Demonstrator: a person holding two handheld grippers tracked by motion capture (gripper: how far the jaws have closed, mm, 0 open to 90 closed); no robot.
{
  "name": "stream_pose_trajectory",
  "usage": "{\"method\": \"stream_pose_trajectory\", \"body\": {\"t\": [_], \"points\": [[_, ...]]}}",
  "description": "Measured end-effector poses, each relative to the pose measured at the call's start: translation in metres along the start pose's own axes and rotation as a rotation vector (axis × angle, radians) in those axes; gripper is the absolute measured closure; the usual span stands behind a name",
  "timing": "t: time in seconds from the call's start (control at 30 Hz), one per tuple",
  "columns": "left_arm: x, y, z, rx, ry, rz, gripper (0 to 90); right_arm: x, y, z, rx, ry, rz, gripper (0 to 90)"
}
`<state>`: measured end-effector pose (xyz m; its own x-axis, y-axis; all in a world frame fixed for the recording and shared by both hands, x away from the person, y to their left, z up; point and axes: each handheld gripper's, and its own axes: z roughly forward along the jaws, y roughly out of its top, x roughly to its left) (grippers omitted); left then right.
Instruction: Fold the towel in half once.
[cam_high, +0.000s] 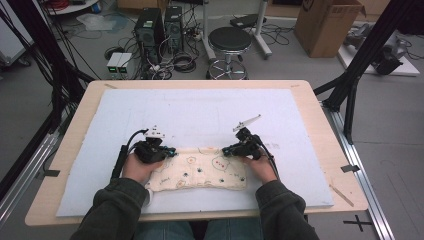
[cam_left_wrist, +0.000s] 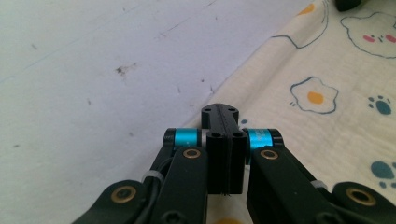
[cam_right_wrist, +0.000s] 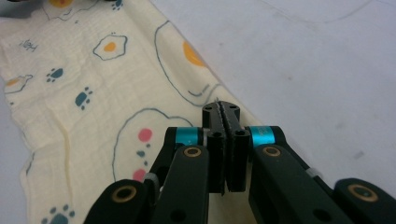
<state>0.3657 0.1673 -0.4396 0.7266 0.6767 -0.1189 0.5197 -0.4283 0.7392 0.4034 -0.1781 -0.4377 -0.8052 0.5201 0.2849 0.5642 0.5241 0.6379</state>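
Left tongs (cam_left_wrist: 223, 116): jaws fully closed, pads pressed flat together, tip sitting at the far edge of the cloth (cam_left_wrist: 327, 107); can't tell if any fabric is pinched between them. Right tongs (cam_right_wrist: 221, 114): same, jaws closed tight, tip right on the cloth's far edge where it meets the white mat (cam_right_wrist: 303, 60); a thin sliver shows at the tip, can't tell if it's fabric. In the high view the left tongs (cam_high: 167, 151) sit at the cloth's far-left corner and the right tongs (cam_high: 228, 149) at the far edge toward the right end, both pointing inward toward each other, with the left hand (cam_high: 137, 167) and right hand (cam_high: 261, 167) resting over the cloth's two ends. Cloth (cam_high: 200, 171): cream, printed with fried eggs, paw prints and pink-cheeked animal faces, lying as a flat wide strip on the near-centre part of the mat, long side running left to right, a bit wrinkled. Mat (cam_high: 200, 110) covers most of the wooden counter (cam_high: 327, 150), bare wood border all around. Behind the counter, on the floor: black round stool (cam_high: 229, 42), two PC towers (cam_high: 159, 25) with cable tangle, cardboard box (cam_high: 327, 25) far right.
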Motion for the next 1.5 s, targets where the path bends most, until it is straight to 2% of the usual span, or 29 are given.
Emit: {"method": "stream_pose_trajectory", "body": {"t": [0.3, 0.37, 0.43, 0.53, 0.63, 0.83, 1.3, 1.43, 1.5], "points": [[0.008, -0.008, -0.01, -0.019, 0.018, -0.018, 89.5, -0.007, -0.012, -0.011, -0.025, -0.011, 0.03, 89.5], [0.008, -0.008, -0.015, -0.037, 0.013, -0.017, 89.4, -0.004, -0.011, -0.012, -0.028, -0.018, 0.013, 89.5], [0.006, -0.008, -0.02, -0.062, 0.007, -0.014, 89.3, -0.001, -0.009, -0.014, -0.055, -0.014, 0.005, 89.5], [0.006, -0.011, -0.027, -0.062, 0.003, -0.011, 89.3, 0.0, -0.008, -0.017, -0.066, -0.015, -0.008, 89.5], [0.009, -0.016, -0.03, -0.048, 0.011, -0.012, 89.3, -0.002, -0.01, -0.018, -0.053, -0.022, 0.003, 89.5], [0.014, -0.025, -0.029, -0.016, 0.035, -0.021, 89.3, -0.008, -0.018, -0.02, -0.029, -0.042, 0.02, 89.5], [0.013, -0.026, -0.029, -0.016, 0.044, -0.014, 88.9, -0.021, -0.041, -0.041, -0.069, -0.051, 0.072, 89.5], [0.012, -0.025, -0.03, -0.017, 0.041, -0.008, 88.7, -0.019, -0.039, -0.041, -0.074, -0.054, 0.057, 89.5], [0.01, -0.024, -0.032, -0.041, 0.028, -0.009, 87.6, -0.017, -0.037, -0.042, -0.091, -0.049, 0.047, 89.5]]}}
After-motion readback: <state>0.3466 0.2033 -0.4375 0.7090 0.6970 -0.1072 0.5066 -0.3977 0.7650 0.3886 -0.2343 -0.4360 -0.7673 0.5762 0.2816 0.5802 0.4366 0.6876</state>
